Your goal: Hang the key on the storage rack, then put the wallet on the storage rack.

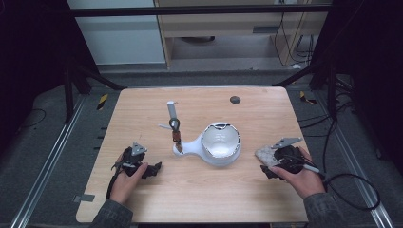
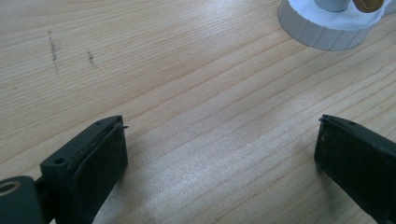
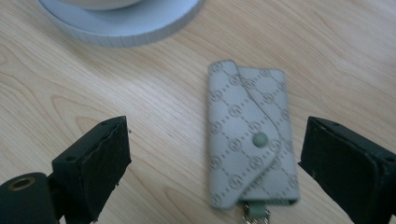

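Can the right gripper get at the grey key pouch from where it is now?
Probably yes. The key pouch lies flat on the table, between the open jaws of the right gripper, with bare wood on both sides. The white stand sits well beyond it and should not interfere.

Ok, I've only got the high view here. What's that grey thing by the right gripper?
Observer: The right gripper view shows a grey patterned key pouch with its flap snapped shut.
Operator: Are the fingers on it yet?
Observer: No. The right gripper is open, and the pouch lies flat on the table between its fingers, nearer the one at the right of that view.
Operator: And the left gripper, is it holding anything?
Observer: Nothing. The left gripper is wide open, with bare wood between its fingers.
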A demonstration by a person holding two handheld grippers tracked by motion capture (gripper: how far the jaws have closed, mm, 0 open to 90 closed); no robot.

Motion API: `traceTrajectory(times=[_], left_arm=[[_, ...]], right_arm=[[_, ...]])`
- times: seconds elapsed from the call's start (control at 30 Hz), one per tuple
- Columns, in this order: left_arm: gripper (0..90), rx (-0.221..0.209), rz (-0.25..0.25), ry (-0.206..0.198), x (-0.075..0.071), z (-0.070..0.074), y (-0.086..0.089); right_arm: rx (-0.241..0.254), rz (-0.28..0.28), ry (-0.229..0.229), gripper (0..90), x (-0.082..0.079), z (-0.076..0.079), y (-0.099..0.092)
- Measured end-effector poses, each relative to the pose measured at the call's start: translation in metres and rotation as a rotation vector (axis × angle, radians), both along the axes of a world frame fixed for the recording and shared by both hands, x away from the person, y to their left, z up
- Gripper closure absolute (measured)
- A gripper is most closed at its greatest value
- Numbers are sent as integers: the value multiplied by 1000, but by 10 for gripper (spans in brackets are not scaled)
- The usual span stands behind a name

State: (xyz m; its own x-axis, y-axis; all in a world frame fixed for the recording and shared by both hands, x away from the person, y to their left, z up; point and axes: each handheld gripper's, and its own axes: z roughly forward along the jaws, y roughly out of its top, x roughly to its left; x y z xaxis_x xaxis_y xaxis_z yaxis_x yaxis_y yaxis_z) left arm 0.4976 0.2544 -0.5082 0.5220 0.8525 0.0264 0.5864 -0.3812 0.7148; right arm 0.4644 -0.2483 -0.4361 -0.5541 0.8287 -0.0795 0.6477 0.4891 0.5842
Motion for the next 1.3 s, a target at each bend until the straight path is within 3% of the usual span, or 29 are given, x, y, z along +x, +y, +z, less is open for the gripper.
traceTrajectory(times=[0.37,0.57,0.83,1.3], left_arm=[[15,-4,-6,-1,-1,0,-1],[13,-3,-9,0,-1,0,-1],[10,2,-15,1,-1,0,-1],[5,3,-21,0,-1,0,-1]], right_arm=[[-18,-68,123,158,7,-4,-23],[-31,-62,143,180,13,-7,-21],[-36,-63,163,118,18,-7,-20],[-53,-66,228,216,31,-18,-19]])
